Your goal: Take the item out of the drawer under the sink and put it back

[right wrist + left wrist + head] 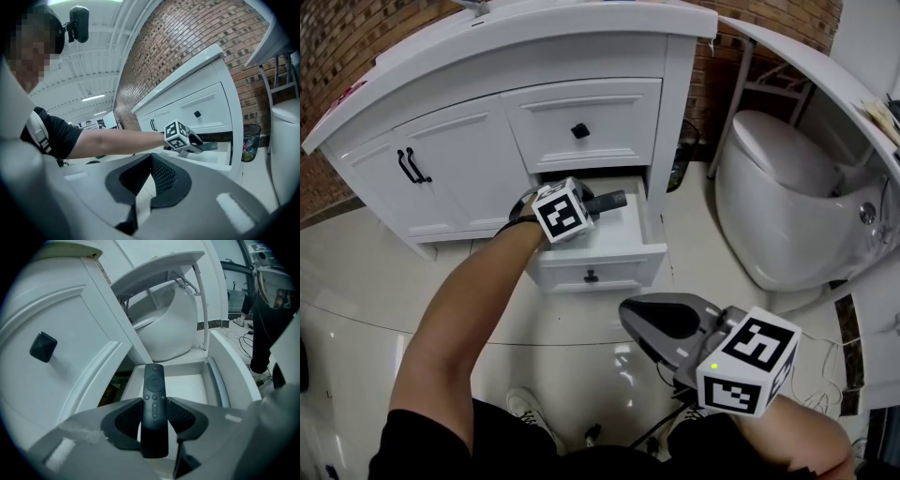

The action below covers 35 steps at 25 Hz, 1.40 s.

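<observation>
Left claw [154,405] gripped the black remote [154,380] by its lower half above the open drawer [213,380], button marks too small to read, while my right claw [151,159] hung clenched, empty, well apart.

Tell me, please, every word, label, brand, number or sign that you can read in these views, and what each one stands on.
No words, brands or numbers can be read in any view.
Remote: small button symbols only; no lettering can be made out.
Left marker cube: black-and-white square pattern, not text.
Right marker cube: black-and-white square pattern, not text.
</observation>
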Each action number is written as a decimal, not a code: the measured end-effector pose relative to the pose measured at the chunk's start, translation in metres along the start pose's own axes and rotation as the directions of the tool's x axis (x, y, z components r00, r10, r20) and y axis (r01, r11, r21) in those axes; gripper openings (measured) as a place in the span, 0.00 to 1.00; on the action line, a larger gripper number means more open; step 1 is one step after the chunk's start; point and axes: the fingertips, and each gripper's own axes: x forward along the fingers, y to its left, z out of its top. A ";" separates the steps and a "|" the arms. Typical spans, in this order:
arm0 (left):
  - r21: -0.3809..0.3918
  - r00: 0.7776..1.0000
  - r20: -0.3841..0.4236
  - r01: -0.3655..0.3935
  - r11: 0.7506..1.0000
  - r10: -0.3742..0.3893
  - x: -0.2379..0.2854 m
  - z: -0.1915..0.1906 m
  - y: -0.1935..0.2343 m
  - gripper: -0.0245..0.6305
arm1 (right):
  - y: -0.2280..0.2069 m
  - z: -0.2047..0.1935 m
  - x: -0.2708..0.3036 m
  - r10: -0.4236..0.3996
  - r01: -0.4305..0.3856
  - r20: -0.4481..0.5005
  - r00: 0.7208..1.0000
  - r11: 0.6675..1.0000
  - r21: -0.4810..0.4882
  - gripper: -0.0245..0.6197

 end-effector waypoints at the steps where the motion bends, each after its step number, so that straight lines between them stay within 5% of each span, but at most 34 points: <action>1: -0.001 1.000 -0.003 0.015 1.000 -0.015 0.005 0.000 0.000 0.30 | -0.001 0.000 0.000 -0.001 0.001 0.000 1.000 1.000 0.003 0.04; 10: 0.017 0.986 -0.128 0.111 0.994 -0.108 0.056 -0.026 -0.015 0.30 | -0.013 -0.001 -0.007 -0.008 0.008 0.002 1.000 0.999 0.043 0.04; 19: 0.004 0.975 -0.141 0.174 0.985 -0.172 0.069 -0.034 -0.024 0.30 | -0.020 -0.003 -0.011 -0.022 0.022 -0.003 1.000 0.998 0.056 0.04; 28: -0.036 0.987 -0.055 0.151 0.988 -0.153 0.056 -0.025 -0.013 0.31 | -0.019 -0.004 -0.009 -0.025 0.025 -0.008 1.000 0.999 0.048 0.04; 35: -0.094 0.997 0.048 0.070 0.993 -0.066 0.013 0.000 0.005 0.21 | -0.022 0.000 -0.012 -0.057 0.057 0.008 0.998 0.998 0.025 0.04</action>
